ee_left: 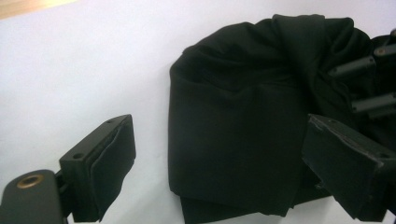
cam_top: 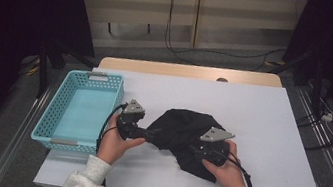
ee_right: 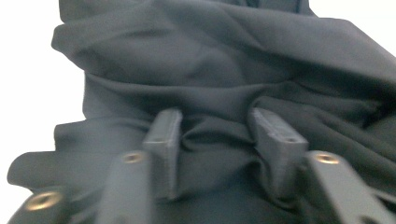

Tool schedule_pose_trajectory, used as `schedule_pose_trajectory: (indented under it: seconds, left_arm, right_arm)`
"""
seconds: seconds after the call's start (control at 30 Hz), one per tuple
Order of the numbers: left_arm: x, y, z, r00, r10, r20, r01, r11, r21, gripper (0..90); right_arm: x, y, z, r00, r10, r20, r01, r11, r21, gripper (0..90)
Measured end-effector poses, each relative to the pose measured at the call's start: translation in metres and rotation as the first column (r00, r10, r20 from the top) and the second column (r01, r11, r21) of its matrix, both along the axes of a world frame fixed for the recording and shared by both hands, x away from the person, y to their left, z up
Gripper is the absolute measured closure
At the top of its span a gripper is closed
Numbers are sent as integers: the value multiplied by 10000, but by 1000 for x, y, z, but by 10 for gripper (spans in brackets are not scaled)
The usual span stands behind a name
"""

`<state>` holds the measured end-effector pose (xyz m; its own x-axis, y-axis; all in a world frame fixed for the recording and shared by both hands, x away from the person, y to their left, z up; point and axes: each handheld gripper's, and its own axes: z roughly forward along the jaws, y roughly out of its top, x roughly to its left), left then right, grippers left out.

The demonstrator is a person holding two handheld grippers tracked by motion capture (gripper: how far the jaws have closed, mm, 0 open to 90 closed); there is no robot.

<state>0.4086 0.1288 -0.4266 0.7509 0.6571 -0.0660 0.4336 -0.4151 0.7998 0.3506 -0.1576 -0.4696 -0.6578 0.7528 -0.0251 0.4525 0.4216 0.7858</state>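
A crumpled black cloth (cam_top: 182, 124) lies in the middle of the white table (cam_top: 261, 118). My left gripper (cam_top: 150, 134) is at the cloth's left edge, level with the table. In the left gripper view this gripper (ee_left: 219, 135) stands wide open, with the folded cloth (ee_left: 233, 116) just ahead of its jaws and partly between them. My right gripper (cam_top: 191, 148) rests on the cloth's near right part. In the right gripper view it (ee_right: 217, 126) digs into the cloth (ee_right: 210, 60), jaws partly closed, with a puckered fold gathered loosely between the pads.
A light blue plastic basket (cam_top: 118, 98) with nothing in it stands at the table's left side, close to my left hand. Bare white table extends to the right and behind the cloth. Cables run over the floor beyond the table.
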Motion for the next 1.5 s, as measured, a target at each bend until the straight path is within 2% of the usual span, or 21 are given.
schedule_pose_trajectory:
  seconds: [0.07, 0.13, 0.2, 0.23, 0.27, 0.33, 0.47, 0.57, 0.67, 0.7, 0.83, 0.87, 0.93, 1.0, 1.03, 1.07, 1.13, 1.23, 1.37, 1.47, 1.5]
  left_arm:
    - [-1, -1, -2, 9999, -16, -99, 15, 10000, -84, 100]
    - [-3, -2, -4, 9998, -66, -167, 65, 10000, -43, 99]
    - [-4, -1, -5, 9998, -125, -142, 125, 9999, 38, 97]
    - [-6, -2, -7, 9997, -66, -243, 64, 10000, -72, 97]
    - [-6, -2, -7, 9997, -150, -172, 151, 9999, 68, 94]
    - [-9, -3, -10, 9994, -232, -249, 234, 9997, 65, 94]
    - [-11, -2, -14, 9988, -336, -363, 346, 9990, 289, 120]
    - [-12, -3, -16, 9985, -376, -395, 386, 9990, 241, 148]
    - [-11, -6, -20, 9969, -548, -568, 571, 9975, 406, 178]
    - [-11, -8, -22, 9963, -540, -662, 562, 9979, 330, 188]
    - [-9, -14, -28, 9939, -820, -741, 859, 9950, 513, 303]
    - [-9, -15, -29, 9937, -841, -743, 879, 9949, 498, 363]
    - [-8, -17, -32, 9940, -736, -814, 800, 9936, 793, 446]
    - [-6, -15, -33, 9950, -612, -789, 674, 9947, 782, 559]
    - [-5, -14, -31, 9935, -591, -975, 658, 9956, 664, 685]
    - [-4, -13, -30, 9924, -587, -1079, 638, 9970, 439, 769]
    - [-1, -12, -27, 9933, -441, -1072, 488, 9979, 418, 844]
    - [3, -9, -17, 9951, -268, -954, 276, 9996, 68, 858]
    - [8, -6, -3, 9980, -107, -620, 90, 9996, -273, 862]
    - [12, -2, 1, 9992, 133, -365, -145, 9993, -332, 868]
    - [13, -1, 1, 9989, 231, -413, -251, 9985, -485, 870]
  right_arm:
    - [1, -4, 0, 9994, -11, -348, 24, 9992, 395, 751]
    - [1, -9, 1, 9986, -35, -535, 67, 9982, 603, 796]
    - [-1, -14, 4, 9987, -23, -510, 51, 9985, 537, 834]
    - [-2, -16, 4, 9988, -66, -484, 91, 9986, 518, 835]
    - [-3, -18, 5, 9986, -105, -514, 136, 9981, 607, 835]
    - [-4, -22, 4, 9982, -176, -566, 219, 9969, 757, 838]
    - [-8, -21, 9, 9992, -83, -383, 106, 9981, 602, 839]
    - [-11, -22, 11, 9993, 4, -387, 22, 9978, 657, 839]
    - [-17, -23, 13, 9993, 66, -355, -43, 9980, 629, 839]
    - [-18, -24, 13, 9994, 76, -352, -53, 9980, 633, 840]
    - [-22, -29, 15, 9993, 60, -360, -34, 9974, 720, 841]
    - [-23, -31, 16, 9993, 52, -368, -25, 9974, 725, 841]
    - [-24, -34, 17, 9993, 27, -373, 2, 9971, 767, 841]
    - [-25, -38, 18, 9993, 34, -369, -4, 9967, 807, 841]
    - [-26, -38, 18, 9994, 40, -343, -12, 9966, 827, 840]
    - [-26, -39, 18, 9995, 45, -320, -19, 9966, 829, 840]
    - [-27, -40, 19, 9995, 87, -299, -63, 9969, 786, 839]
    - [-29, -40, 20, 9994, 194, -283, -175, 9978, 635, 840]
    - [-33, -46, 20, 9992, 183, -347, -158, 9975, 695, 841]
    - [-35, -52, 22, 9992, 89, -396, -58, 9971, 763, 842]
    - [-35, -55, 23, 9994, 50, -350, -25, 9974, 723, 841]
